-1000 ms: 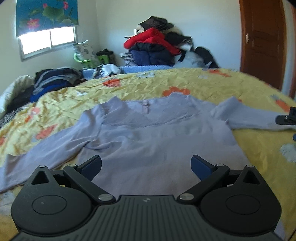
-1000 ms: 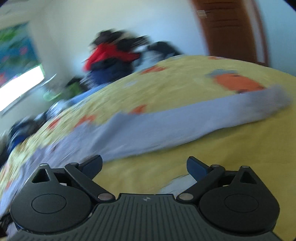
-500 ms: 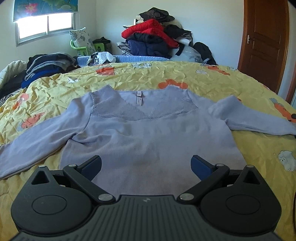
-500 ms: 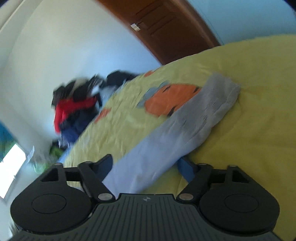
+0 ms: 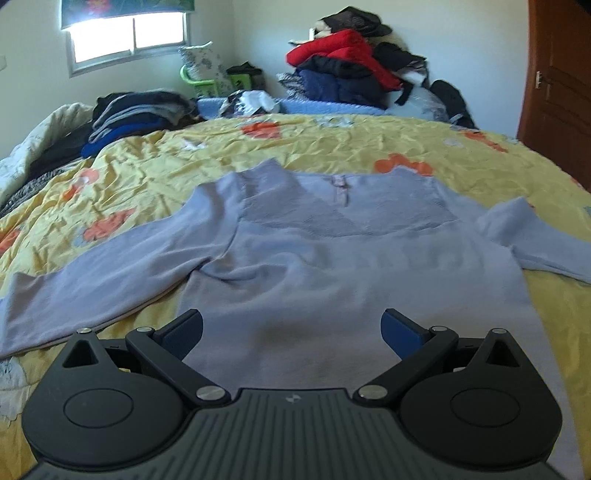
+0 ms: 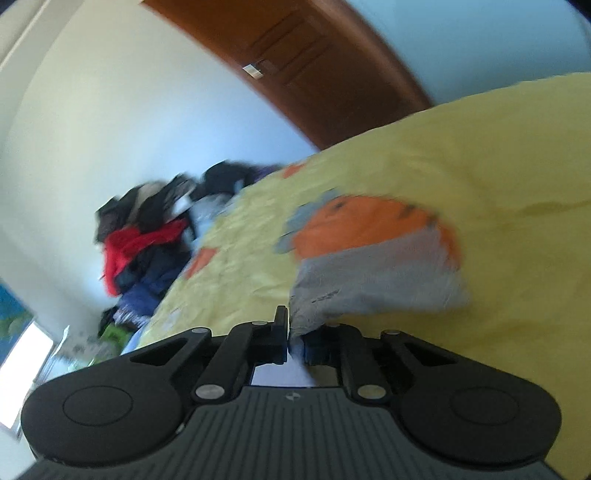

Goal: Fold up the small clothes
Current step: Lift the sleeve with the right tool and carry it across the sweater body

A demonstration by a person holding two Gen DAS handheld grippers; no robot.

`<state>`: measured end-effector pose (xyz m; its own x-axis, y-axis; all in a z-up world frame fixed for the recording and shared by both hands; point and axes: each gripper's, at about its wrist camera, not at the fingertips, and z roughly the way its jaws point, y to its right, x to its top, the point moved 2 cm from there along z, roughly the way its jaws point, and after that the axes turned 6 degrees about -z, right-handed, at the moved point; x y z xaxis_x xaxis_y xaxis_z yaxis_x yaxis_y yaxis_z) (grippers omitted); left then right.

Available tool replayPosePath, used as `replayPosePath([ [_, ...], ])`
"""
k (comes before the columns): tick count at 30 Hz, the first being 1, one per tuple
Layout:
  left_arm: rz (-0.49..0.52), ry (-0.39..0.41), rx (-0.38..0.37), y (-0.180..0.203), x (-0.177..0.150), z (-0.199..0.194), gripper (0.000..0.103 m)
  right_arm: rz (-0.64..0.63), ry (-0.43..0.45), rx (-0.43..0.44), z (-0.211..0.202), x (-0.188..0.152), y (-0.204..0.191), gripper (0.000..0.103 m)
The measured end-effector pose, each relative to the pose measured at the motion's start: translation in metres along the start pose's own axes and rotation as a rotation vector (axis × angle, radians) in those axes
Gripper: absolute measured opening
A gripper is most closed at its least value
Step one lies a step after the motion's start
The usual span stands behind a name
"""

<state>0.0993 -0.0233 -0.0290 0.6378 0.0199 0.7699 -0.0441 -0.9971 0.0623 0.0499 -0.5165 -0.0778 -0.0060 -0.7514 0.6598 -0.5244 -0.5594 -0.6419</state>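
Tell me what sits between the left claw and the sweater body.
Nothing visible. The open left claw hovers right over the sweater, which lies flat on the bedspread. The right claw is shut on its sleeve.

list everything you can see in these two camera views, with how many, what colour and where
sweater: one, lavender, spread flat on the bed, sleeves out to both sides
sleeve cuff: one, lavender, pinched in the right gripper
bedspread: one, yellow with orange prints, covering the bed
clothes pile: one, red, navy and black, against the far wall
folded clothes: one stack, dark blue and grey, far left of the bed
window: one, bright, left wall
door: one, brown wood, right
left gripper: black, blue fingers apart, above the sweater hem
right gripper: black, closed on the cuff
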Motion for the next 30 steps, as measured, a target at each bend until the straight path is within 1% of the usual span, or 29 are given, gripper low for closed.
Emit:
replayPosePath([
  [4, -0.023, -0.006, -0.006, -0.007, 0.0, -0.001, 0.103, -0.06, -0.09, 0.104, 0.006, -0.021, -0.042, 0.012],
  [8, -0.009, -0.006, 0.016, -0.009, 0.0, 0.0, 0.103, -0.107, -0.197, 0.193, 0.021, -0.046, -0.086, 0.013],
  [14, 0.006, 0.009, 0.057, -0.016, 0.001, -0.001, 0.103, -0.171, -0.307, 0.293, 0.031, -0.083, -0.145, 0.013],
  [17, -0.006, 0.007, 0.071, -0.023, 0.003, -0.001, 0.103, -0.201, -0.354, 0.332, 0.032, -0.1, -0.173, 0.013],
  [20, -0.019, 0.005, 0.086, -0.032, 0.003, 0.0, 0.103, -0.219, -0.382, 0.363, 0.027, -0.112, -0.192, 0.013],
  [21, -0.024, 0.005, 0.093, -0.035, 0.004, 0.0, 0.103, -0.221, -0.39, 0.377, 0.016, -0.12, -0.193, 0.013],
  [24, -0.047, 0.005, 0.105, -0.045, 0.004, 0.0, 0.103, -0.233, -0.421, 0.413, 0.014, -0.131, -0.217, 0.013],
  [28, -0.075, 0.004, 0.112, -0.058, 0.005, -0.001, 0.103, -0.28, -0.425, 0.455, 0.016, -0.149, -0.254, 0.013],
  [30, -0.078, 0.009, 0.123, -0.062, 0.005, -0.003, 0.103, -0.302, -0.428, 0.462, 0.018, -0.158, -0.27, 0.013],
])
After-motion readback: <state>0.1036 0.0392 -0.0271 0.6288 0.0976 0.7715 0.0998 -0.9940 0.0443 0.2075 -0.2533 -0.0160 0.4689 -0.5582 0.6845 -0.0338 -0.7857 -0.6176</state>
